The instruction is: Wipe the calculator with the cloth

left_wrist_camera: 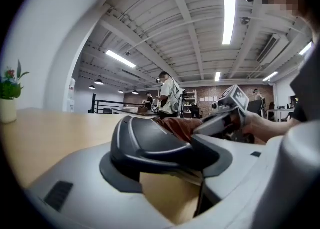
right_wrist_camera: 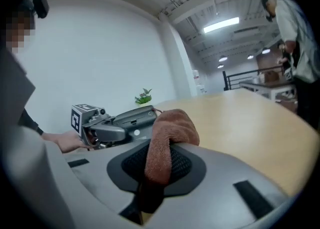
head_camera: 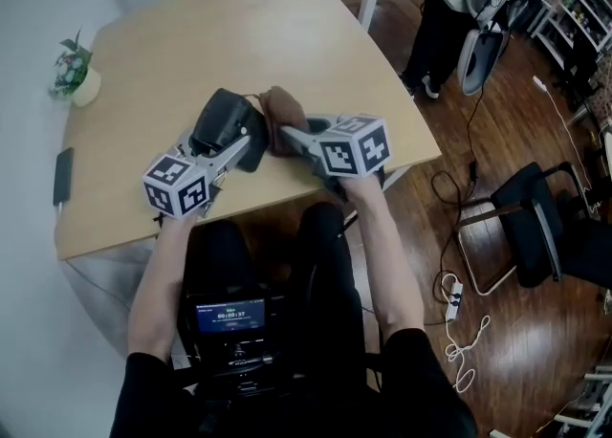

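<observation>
My left gripper (head_camera: 239,146) is shut on the dark calculator (head_camera: 224,121), which is tilted up off the wooden table (head_camera: 239,34) with its back showing. In the left gripper view the calculator (left_wrist_camera: 150,145) fills the space between the jaws. Just right of it, my right gripper (head_camera: 289,136) is shut on a brown cloth (head_camera: 281,115). The cloth (right_wrist_camera: 167,138) drapes over the jaw in the right gripper view and lies close beside the calculator (right_wrist_camera: 132,118); I cannot tell whether they touch.
A small potted plant (head_camera: 75,73) stands at the table's far left corner. A dark flat device (head_camera: 63,175) lies at the left edge. A person (head_camera: 449,6) stands beyond the table's right side. A black chair (head_camera: 535,226) and cables are on the floor.
</observation>
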`<state>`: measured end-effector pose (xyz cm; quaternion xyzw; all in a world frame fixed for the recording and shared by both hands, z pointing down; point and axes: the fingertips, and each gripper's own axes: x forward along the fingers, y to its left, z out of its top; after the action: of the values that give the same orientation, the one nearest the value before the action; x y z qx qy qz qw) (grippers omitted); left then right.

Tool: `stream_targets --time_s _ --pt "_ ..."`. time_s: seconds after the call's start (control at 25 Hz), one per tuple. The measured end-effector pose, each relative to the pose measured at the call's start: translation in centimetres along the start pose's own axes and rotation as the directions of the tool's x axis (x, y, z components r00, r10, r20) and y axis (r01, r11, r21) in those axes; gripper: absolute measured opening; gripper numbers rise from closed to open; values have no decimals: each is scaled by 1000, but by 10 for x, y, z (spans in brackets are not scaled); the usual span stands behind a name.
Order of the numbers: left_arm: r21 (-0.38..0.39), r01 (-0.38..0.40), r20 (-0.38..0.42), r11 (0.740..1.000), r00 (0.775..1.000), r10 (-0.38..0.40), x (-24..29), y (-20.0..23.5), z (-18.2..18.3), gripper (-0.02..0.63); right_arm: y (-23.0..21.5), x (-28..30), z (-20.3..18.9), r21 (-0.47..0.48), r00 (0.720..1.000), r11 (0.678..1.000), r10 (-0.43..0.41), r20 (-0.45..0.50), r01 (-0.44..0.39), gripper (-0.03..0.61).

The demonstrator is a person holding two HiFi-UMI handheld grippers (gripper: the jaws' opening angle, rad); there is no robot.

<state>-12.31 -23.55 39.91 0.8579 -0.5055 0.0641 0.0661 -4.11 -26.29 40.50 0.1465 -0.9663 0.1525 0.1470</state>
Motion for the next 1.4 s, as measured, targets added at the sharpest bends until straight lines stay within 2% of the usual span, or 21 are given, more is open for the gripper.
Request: stream_targets --time_s 0.08,0.2,0.32,0.44,0.52,0.68,0.92,1.04,1.12,1.2,1.28,1.36,1.4 --pt "65 24 -13 998 1000 -23 0 -3 3 305 2 -11 22 -96 997 993 -71 33 74 58" --pt "197 50 -46 979 998 -42 3 -13 9 304 51 -10 59 -295 996 955 -17 82 41 58" --pt "307 80 -78 948 995 -59 8 -25 13 299 108 4 73 -487 997 873 63 47 -32 58" --pt "360 104 -97 927 993 -74 11 -34 14 293 135 24 66 -592 996 802 73 -40 -83 60" --pt "369 107 -100 923 992 -75 11 -37 14 293 134 32 59 -610 995 787 56 -86 -97 60" --pt "394 112 -95 912 992 -80 9 -38 14 292 115 30 60 -571 996 819 20 -85 -66 62" --pt "419 125 -104 899 991 -89 9 -42 14 293 50 14 62 -504 989 860 -130 -70 78 62" --pt "412 133 -100 902 990 -101 8 -45 15 290 16 0 63 -476 968 858 -245 -55 190 60" --pt "417 131 -97 900 990 -99 8 -43 14 288 16 -9 68 -476 962 849 -272 -24 228 58" --pt "422 133 -99 897 990 -100 8 -43 14 288 43 -12 78 -508 976 839 -216 15 194 58" --pt "428 138 -104 893 989 -103 8 -45 15 288 88 -7 84 -571 994 815 -103 28 101 60" --pt "433 140 -107 891 989 -103 9 -46 16 287 131 2 78 -640 1000 769 -12 -8 4 60" --pt "434 141 -107 890 989 -104 9 -47 15 287 145 8 71 -671 999 741 4 -38 -29 60"
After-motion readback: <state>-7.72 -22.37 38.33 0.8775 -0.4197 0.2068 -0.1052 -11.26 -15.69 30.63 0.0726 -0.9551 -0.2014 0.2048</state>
